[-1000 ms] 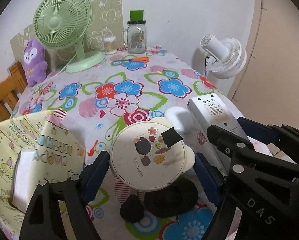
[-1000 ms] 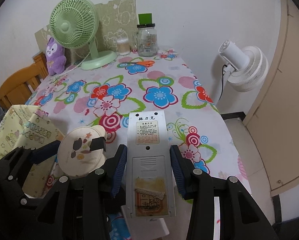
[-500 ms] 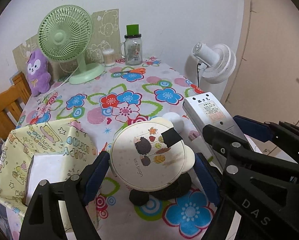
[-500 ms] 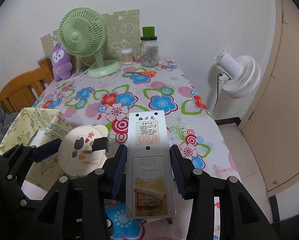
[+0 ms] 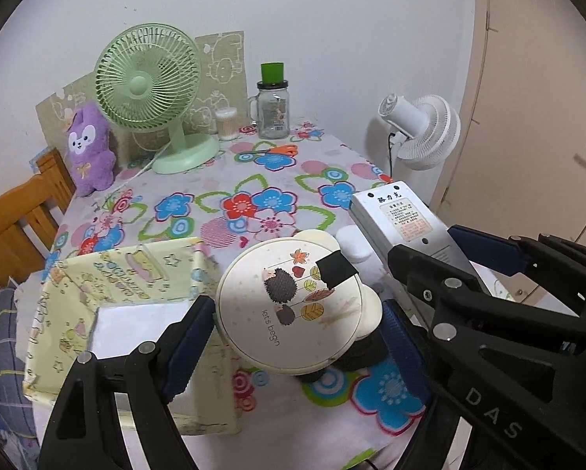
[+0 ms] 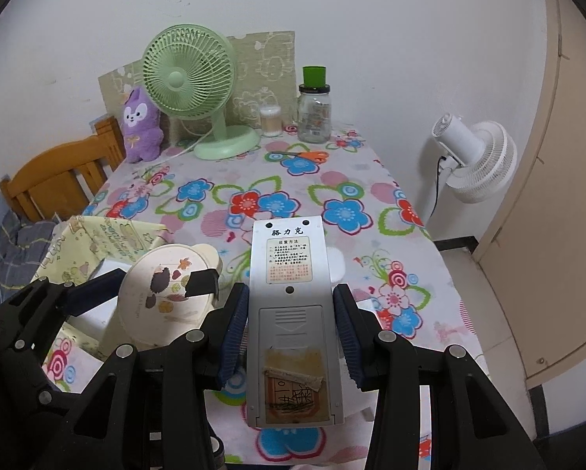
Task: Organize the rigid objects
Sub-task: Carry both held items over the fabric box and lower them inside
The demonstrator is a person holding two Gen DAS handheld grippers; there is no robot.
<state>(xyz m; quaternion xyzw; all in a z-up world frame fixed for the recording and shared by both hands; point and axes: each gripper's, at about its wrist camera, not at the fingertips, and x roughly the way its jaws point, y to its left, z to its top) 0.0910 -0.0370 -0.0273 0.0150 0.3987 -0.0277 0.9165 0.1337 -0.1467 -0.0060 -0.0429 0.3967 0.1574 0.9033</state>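
Above a floral bench (image 5: 277,180), left gripper (image 5: 298,325) clamps a stiff, light mirror (image 5: 293,305) edgewise; right gripper (image 6: 291,325) pinches a rigid remote (image 6: 291,305) mid-body.

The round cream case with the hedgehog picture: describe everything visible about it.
The round cream case is a flat disc, seemingly plastic, with two small ear-like bumps at its far edge. Its lid shows a hedgehog, leaves, a heart and the words "let's begin", plus a piece of black tape near the rim. It looks scuffed and stained. The left gripper clamps it at both sides, holding it above the floral tablecloth, tilted, beside the yellow patterned box.
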